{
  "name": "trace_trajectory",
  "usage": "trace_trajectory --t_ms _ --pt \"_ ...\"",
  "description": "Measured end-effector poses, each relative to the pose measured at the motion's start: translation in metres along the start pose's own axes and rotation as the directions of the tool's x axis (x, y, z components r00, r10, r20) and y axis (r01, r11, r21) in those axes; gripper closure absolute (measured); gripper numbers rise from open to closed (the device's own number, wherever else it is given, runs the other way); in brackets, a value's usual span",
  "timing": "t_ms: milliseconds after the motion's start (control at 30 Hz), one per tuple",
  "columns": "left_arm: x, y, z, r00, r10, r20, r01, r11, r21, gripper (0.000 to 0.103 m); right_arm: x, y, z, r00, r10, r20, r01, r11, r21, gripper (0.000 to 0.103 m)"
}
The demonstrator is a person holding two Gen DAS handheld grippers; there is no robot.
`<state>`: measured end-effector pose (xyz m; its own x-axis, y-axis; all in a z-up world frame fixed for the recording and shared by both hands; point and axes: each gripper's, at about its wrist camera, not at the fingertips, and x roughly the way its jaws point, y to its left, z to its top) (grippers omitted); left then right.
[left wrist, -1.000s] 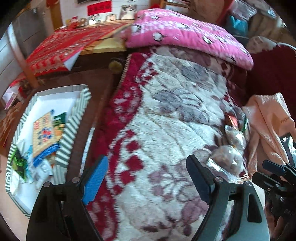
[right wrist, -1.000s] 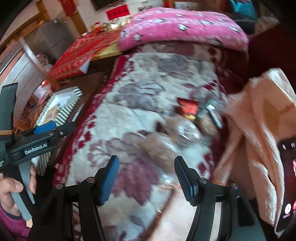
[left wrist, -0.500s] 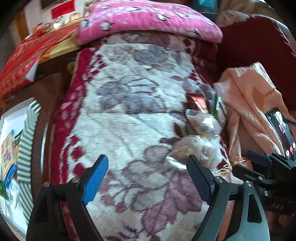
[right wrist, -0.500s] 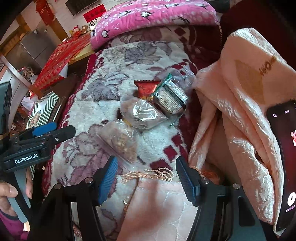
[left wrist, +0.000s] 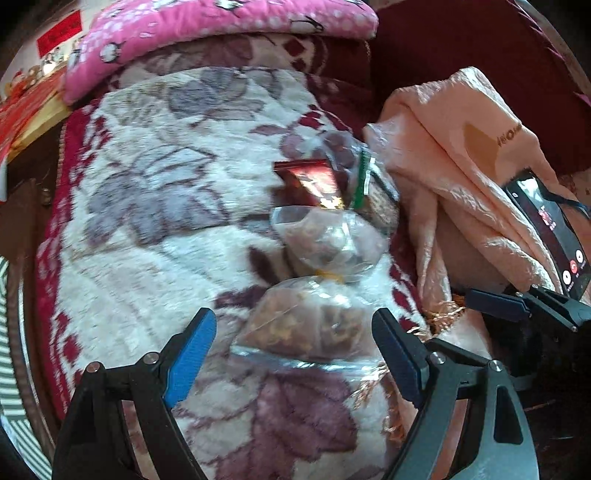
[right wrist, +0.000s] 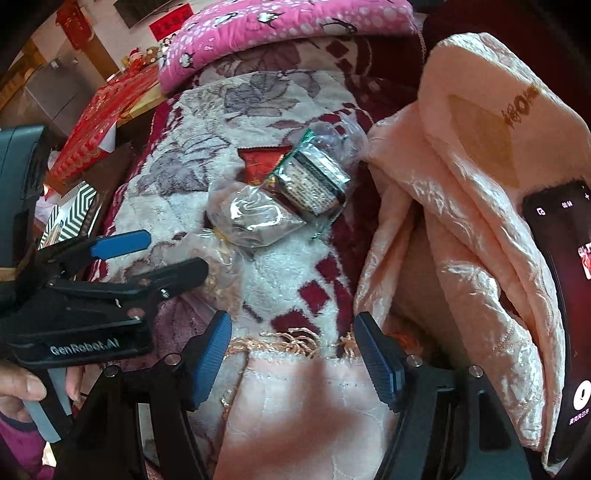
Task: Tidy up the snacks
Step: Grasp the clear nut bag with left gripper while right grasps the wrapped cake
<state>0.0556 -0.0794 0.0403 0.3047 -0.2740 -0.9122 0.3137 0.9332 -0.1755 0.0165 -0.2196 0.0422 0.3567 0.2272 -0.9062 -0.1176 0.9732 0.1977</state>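
Several snack packets lie on the flowered blanket (left wrist: 155,206). A clear bag of brown snacks (left wrist: 306,325) is nearest, then a second clear bag (left wrist: 328,240), a red packet (left wrist: 310,181) and a green-edged packet (left wrist: 369,184). My left gripper (left wrist: 295,354) points steeply down, open, its fingers on either side of the nearest bag without pressing it. In the right wrist view the left gripper (right wrist: 176,250) hovers over that bag (right wrist: 221,269). My right gripper (right wrist: 295,362) is over the blanket's fringe, its jaws opening with no snack between them. The other packets (right wrist: 314,181) lie beyond it.
A crumpled peach cloth (right wrist: 461,184) is piled right of the snacks, with a lit phone (right wrist: 561,295) on it. A striped tray (right wrist: 77,206) with packets stands off the blanket to the left. A pink pillow (left wrist: 221,26) lies at the far end. A hand (right wrist: 22,391) holds the left gripper.
My left gripper swung right, from beside the striped tray to over the clear bags, and dropped lower. My right gripper moved a little toward the peach cloth and its jaws widened.
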Motion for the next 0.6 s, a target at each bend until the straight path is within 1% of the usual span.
trace_trajectory --t_ms 67,200,267,300,333,367,400,433,467,600 --pt "0.006 -0.003 0.003 1.0 -0.016 -0.015 0.016 1.0 0.005 0.017 0.001 -0.003 0.0 1.0 -0.006 -0.001 0.006 1.0 0.007 0.03" --pt "0.019 -0.008 0.006 0.999 0.008 -0.038 -0.007 0.999 0.036 0.017 0.002 -0.004 0.0 1.0 -0.022 -0.01 0.022 1.0 0.004 0.029" --pt "0.023 -0.008 0.007 0.999 0.014 -0.033 -0.013 0.999 0.031 0.018 0.003 -0.005 0.0 0.999 -0.036 -0.013 0.036 0.999 0.005 0.029" --pt "0.024 -0.008 0.007 0.999 0.011 -0.03 -0.01 1.0 0.028 0.021 0.002 -0.006 0.0 0.999 -0.038 -0.013 0.038 0.999 0.007 0.029" --pt "0.025 -0.007 0.007 1.0 0.002 -0.03 -0.001 1.0 0.024 0.035 0.003 -0.007 0.0 0.999 -0.037 -0.013 0.037 0.999 0.012 0.029" --pt "0.026 -0.008 0.007 1.0 0.003 -0.028 -0.002 1.0 0.025 0.041 0.002 -0.009 0.0 0.999 -0.032 -0.011 0.032 0.999 0.021 0.029" --pt "0.025 -0.008 0.007 1.0 0.01 -0.014 -0.01 0.999 0.032 0.044 0.002 -0.011 0.001 1.0 -0.022 -0.007 0.022 0.999 0.032 0.029" --pt "0.023 -0.008 0.006 1.0 0.01 -0.009 -0.01 0.999 0.038 0.051 0.001 -0.013 0.001 1.0 -0.007 0.0 0.007 0.999 0.044 0.029" --pt "0.021 -0.008 0.005 1.0 0.009 -0.005 -0.009 0.999 0.043 0.055 0.0 -0.014 0.002 1.0 0.009 0.006 -0.01 0.998 0.059 0.029" --pt "0.007 0.001 -0.001 0.999 0.027 0.031 -0.028 0.999 0.025 0.059 0.001 -0.022 0.013 0.994 0.095 0.046 -0.101 0.981 0.166 0.029"
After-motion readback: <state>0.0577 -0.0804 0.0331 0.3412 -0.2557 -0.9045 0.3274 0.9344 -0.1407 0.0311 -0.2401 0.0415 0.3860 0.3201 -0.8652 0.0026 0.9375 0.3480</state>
